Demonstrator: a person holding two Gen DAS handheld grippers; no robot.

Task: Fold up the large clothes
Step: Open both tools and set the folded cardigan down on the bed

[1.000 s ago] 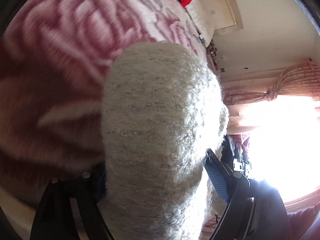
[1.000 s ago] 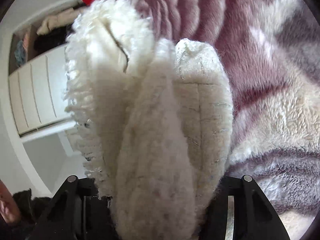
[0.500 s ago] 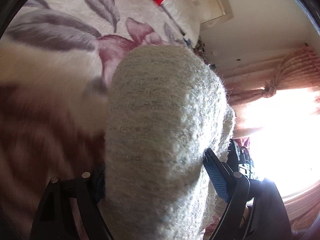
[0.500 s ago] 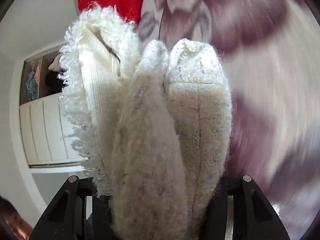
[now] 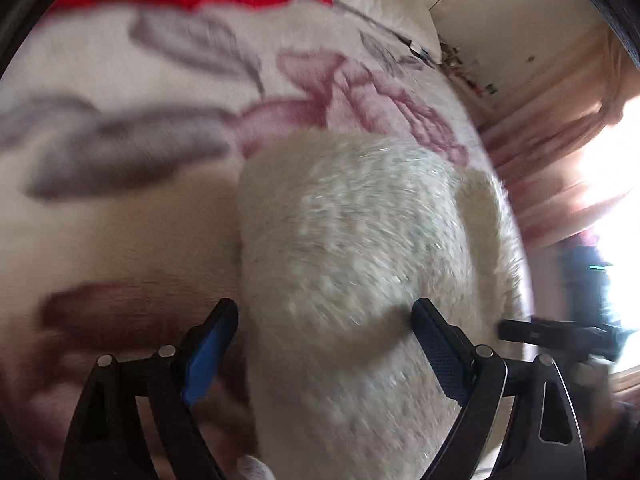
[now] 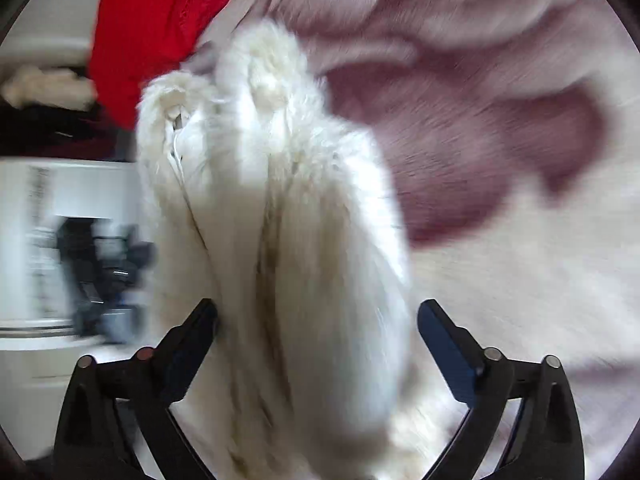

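Fuzzy cream sweater (image 5: 360, 248) is sitting between both tongs, left (image 5: 324, 320) and right (image 6: 318, 320), as we are opening them wide; released bundle risks unfolding on the floral blanket (image 5: 140, 92).

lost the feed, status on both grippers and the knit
Left gripper and right gripper both opening, cream knit between jaws. Red garment beyond on floral blanket.

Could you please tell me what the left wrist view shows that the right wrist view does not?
Only the left wrist view shows a bright window with pink curtains. Only the right wrist view shows a white cabinet and the garment's fringed edge. Both show the fluffy cream garment between an opening claw, the floral blanket and red clothing.
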